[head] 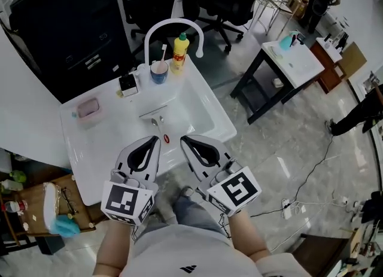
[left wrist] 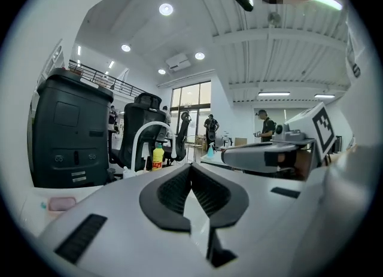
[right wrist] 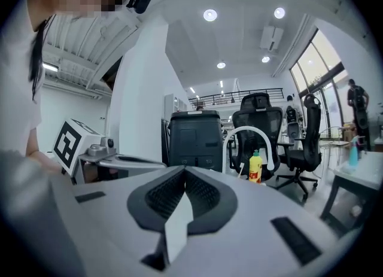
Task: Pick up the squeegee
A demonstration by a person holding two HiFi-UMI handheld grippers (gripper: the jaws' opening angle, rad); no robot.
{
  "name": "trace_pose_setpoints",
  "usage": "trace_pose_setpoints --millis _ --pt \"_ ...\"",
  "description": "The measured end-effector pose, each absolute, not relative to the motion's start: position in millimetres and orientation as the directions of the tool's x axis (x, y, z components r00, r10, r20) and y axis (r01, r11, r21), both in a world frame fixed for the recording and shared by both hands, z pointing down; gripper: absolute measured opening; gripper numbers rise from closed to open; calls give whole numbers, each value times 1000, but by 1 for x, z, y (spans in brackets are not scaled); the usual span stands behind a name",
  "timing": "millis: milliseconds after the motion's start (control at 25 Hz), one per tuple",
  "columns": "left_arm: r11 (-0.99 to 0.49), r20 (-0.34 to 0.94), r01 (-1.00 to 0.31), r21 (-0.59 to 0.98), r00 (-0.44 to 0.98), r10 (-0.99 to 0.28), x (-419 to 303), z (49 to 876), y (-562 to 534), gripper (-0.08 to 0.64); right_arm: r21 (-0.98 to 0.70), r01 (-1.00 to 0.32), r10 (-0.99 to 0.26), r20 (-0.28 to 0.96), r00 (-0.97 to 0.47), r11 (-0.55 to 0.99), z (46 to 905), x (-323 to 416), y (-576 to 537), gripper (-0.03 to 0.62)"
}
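- Our left hand-held gripper (left wrist: 190, 166) has its jaws pressed together with nothing between them. Our right hand-held gripper (right wrist: 184, 172) is just as closed and empty. Both hover at the near edge of the washbasin (head: 84, 168).
- We find no squeegee in any view, so we cannot say where it lies. It is in neither hand-held gripper.
- Risk: with both jaws closed, a reach would only push the tool away. They must open before either one meets it.
- Risk: behind the washbasin, by its arched faucet (head: 157, 29), stand a cup with a toothbrush (head: 158, 72) and a yellow bottle (head: 180, 51). A careless sweep across the basin could tip them.
- Risk: searching beyond the washbasin's right side means crossing the floor cables (head: 311, 174), which could snag a foot.
- Only the head view shows the basin's top, the pink soap (head: 88, 108) at its left corner and a small red thing (head: 166, 139) by the drain.
- Only the hand-held gripper views show how the jaws meet, and only the left one shows people (left wrist: 210, 127) standing far behind the faucet.
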State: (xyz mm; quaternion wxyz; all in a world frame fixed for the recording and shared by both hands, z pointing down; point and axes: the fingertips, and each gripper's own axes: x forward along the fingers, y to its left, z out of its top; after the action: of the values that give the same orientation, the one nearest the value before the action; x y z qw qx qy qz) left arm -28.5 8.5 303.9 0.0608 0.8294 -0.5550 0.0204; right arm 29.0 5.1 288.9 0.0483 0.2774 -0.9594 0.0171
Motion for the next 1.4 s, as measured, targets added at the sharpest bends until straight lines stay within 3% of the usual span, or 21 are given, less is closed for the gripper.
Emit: trace_pose_setpoints --millis 560,880,1400 --pt "-283 160 -956 82 293 -943 9 318 -45 14 -60 -431 -425 95 -900 900 302 57 -58 9" --pt "-265 246 -959 98 281 -928 -7 347 -64 15 -90 -416 -408 100 -908 905 313 42 -75 9" --pt "-369 431 -912 180 410 -804 -42 416 -121 66 -84 -497 -482 153 -863 864 321 11 -122 9"
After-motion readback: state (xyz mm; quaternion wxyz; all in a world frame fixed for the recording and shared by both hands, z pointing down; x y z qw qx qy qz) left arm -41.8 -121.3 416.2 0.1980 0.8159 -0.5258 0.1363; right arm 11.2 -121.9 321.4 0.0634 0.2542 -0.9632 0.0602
